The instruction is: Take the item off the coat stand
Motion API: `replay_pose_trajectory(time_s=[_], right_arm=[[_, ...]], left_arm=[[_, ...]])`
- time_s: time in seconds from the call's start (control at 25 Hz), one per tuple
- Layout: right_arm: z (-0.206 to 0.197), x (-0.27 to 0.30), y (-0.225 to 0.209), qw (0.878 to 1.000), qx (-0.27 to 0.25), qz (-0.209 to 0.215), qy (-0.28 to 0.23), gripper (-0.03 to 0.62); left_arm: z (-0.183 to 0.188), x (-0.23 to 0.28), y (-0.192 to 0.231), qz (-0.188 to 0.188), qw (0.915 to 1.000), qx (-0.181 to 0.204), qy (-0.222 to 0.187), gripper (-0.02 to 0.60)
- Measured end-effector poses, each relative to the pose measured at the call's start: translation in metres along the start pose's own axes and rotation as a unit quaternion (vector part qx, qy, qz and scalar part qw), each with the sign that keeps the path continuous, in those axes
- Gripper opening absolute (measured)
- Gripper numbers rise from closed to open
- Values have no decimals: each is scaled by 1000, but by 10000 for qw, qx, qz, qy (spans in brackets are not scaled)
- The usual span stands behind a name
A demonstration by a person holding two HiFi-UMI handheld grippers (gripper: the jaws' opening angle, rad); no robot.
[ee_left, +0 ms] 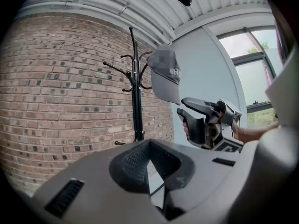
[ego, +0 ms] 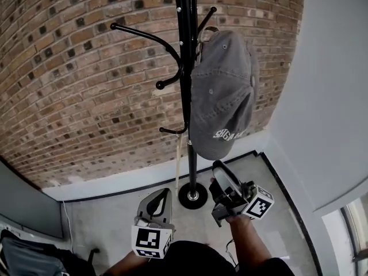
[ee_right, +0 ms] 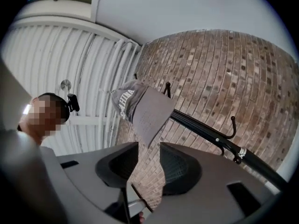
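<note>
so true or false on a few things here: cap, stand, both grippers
1. A grey cap hangs on the coat stand. True.
2. The right gripper is clamped on the cap's brim. False: its jaws stand apart just below the cap, pressing on nothing.
3. The wall behind the stand is brick. True.
4. A coat hangs on the stand too. False: only the cap hangs there; the other hooks in view are bare.
5. The left gripper has its jaws wide open. False: they are together, with nothing between them.
</note>
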State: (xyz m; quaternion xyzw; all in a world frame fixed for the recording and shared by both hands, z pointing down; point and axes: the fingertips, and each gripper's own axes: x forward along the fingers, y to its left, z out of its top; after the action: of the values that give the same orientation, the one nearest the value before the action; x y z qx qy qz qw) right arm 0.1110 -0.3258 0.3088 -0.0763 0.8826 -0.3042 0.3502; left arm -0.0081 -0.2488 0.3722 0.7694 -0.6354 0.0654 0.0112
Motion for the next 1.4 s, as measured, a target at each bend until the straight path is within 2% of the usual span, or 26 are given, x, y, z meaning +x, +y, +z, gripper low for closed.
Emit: replay_pose_trajectory(time_s=[0.28, 0.56, 0.76, 0.96, 1.2, 1.4], right_arm=[[24, 8, -10, 9947, 619, 620, -532, 130], [34, 17, 4, 9934, 323, 789, -773, 129], [38, 16, 27, 9889, 135, 1271, -759, 123], [46, 17, 53, 9864, -162, 1420, -808, 40], [60, 15, 82, 9820, -446, 1627, -844, 32], [89, 30, 106, 9751, -924, 1760, -980, 32]], left_arm=[[-3, 5, 1, 204, 9996, 147, 130, 25], [-2, 4, 16, 248, 9995, 162, 134, 25], [-6, 2, 19, 212, 9996, 119, 105, 25], [-7, 2, 22, 159, 9999, 35, -5, 25], [0, 1, 22, 91, 9999, 23, -135, 25], [5, -1, 25, 51, 9995, 15, -300, 25]])
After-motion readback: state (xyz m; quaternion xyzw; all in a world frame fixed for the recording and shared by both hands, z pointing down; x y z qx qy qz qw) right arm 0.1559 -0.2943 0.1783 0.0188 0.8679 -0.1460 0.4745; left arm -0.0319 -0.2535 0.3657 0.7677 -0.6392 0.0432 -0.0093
